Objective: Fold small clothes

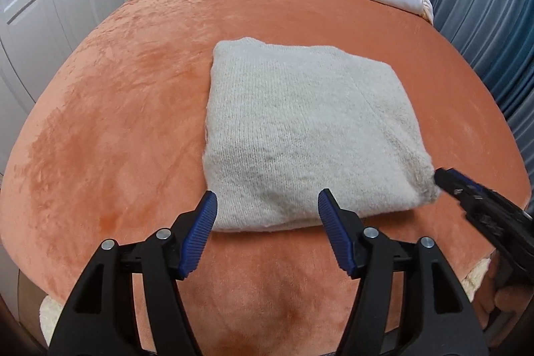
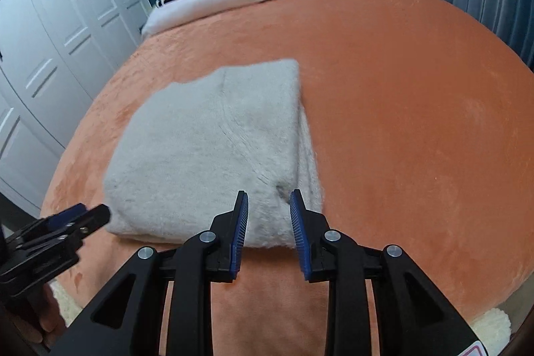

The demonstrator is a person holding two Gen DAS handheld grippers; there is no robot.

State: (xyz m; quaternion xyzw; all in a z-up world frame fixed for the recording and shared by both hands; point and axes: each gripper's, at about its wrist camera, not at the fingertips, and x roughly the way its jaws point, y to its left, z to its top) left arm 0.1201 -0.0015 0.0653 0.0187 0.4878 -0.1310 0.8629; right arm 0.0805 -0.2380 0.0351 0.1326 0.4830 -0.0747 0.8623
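Grey knit point(image 1: 300, 135) sits folded into a rough square mid-bed on the orange blanket point(image 1: 116, 89). Left gripper point(image 1: 267, 209) gapes at the near edge, nothing between the pads. Right gripper point(image 2: 268, 209) is partly parted at the near right corner and looks empty too. Risks: the right edge shows an under-layer peeking out, so a pinch catching only the top ply would peel the fold open; fuzzy knit may snag on ribbed pads; plush blanket may get grabbed along.

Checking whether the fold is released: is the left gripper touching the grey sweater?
Apart. The left wrist view shows left gripper open, nothing clamped, above grey sweater.
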